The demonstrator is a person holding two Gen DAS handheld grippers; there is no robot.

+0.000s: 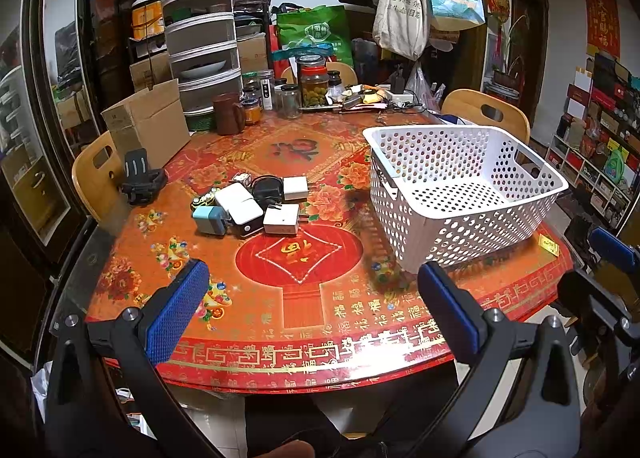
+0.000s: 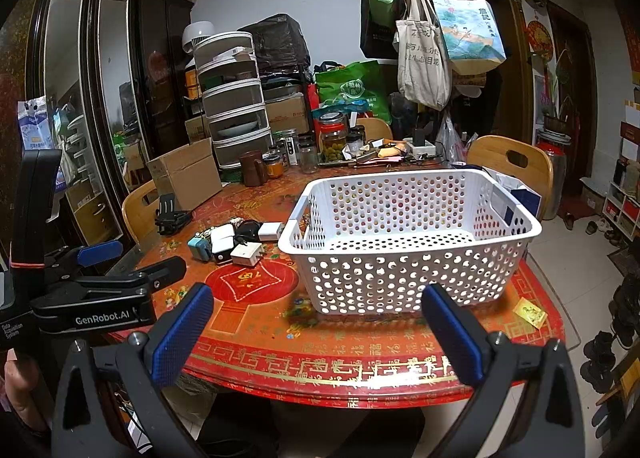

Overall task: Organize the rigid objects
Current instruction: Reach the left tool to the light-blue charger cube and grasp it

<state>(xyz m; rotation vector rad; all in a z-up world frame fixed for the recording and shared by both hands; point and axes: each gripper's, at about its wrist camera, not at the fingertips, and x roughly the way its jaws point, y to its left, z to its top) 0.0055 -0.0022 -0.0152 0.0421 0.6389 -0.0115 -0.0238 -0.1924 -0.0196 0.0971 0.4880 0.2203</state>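
Observation:
A pile of chargers lies on the red table, white, black and one light blue. It also shows in the right wrist view. A white perforated basket stands empty to their right, also in the right wrist view. My left gripper is open and empty, above the table's near edge. My right gripper is open and empty, in front of the basket. The left gripper also shows at the left of the right wrist view.
A black phone holder and a cardboard box sit at the table's left. Jars, a brown mug and a stacked container tower crowd the back. A small yellow card lies by the basket. Wooden chairs surround the table.

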